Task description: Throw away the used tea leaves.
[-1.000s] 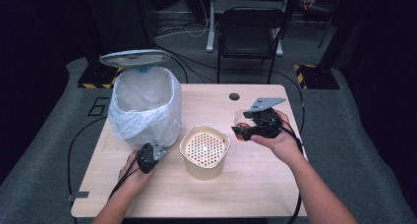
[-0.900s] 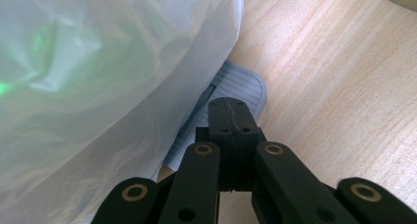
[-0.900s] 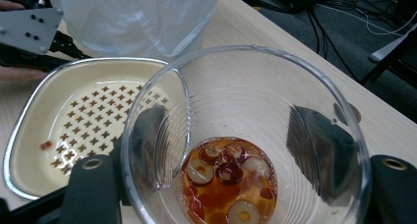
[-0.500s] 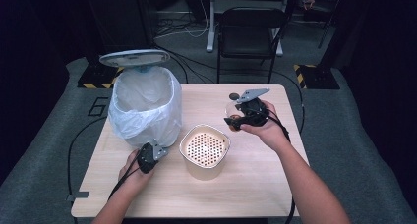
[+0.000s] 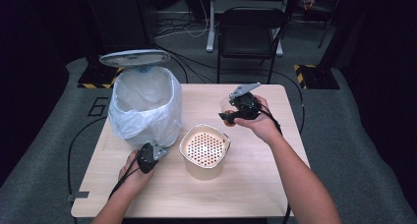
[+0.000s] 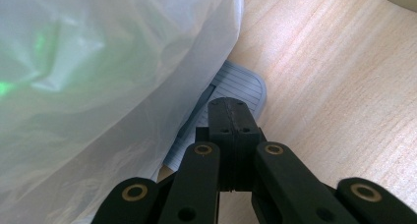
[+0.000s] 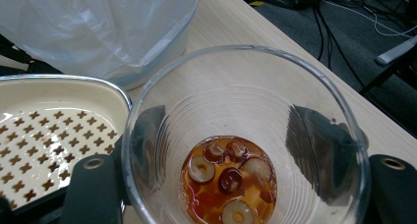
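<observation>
My right claw [image 5: 227,117], clamped on the clear plastic cup of amber tea and sliced fruit [image 7: 228,177], had carried it left toward the cream perforated strainer pot [image 5: 204,149], ready for pouring; my left claw [image 6: 229,117], shut empty, pressed the bagged bin's grey pedal [image 6: 236,84].

One readable mark: a large pale "6" on the grey floor mat [image 5: 93,107], just left of the table [image 5: 275,184], seen in the high view. No readable text, labels or brand names anywhere in either gripper view.
</observation>
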`<state>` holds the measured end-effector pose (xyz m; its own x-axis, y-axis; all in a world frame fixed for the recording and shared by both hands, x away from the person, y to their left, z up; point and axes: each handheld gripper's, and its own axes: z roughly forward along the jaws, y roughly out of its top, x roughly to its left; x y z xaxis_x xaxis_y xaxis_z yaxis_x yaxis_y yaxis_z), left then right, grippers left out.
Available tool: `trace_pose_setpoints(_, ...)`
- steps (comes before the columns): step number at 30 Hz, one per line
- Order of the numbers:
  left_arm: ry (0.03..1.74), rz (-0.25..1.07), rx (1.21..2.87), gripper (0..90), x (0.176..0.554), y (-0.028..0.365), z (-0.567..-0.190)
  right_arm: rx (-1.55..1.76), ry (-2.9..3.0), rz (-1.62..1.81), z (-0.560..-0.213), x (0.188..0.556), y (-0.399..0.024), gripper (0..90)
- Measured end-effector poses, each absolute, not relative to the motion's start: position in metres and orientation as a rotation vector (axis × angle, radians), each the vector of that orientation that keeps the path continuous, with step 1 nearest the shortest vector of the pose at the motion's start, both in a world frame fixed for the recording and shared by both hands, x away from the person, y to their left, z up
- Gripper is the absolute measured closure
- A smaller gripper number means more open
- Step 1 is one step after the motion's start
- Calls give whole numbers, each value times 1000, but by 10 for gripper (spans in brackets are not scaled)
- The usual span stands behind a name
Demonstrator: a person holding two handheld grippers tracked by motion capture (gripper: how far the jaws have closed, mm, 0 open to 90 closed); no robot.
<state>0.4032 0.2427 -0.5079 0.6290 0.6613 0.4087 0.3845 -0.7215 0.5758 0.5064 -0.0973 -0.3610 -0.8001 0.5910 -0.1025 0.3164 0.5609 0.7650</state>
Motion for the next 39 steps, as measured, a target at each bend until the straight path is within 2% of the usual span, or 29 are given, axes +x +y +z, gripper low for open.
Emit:
trace_pose_setpoints(17,838,839,2405,900,403,242,-509,668,2432,1085,-362,524,-87,319)
trace_pose_setpoints(39,825,857,2412,900,403,242,-508,278,2332,1089,-361,503,-68,324)
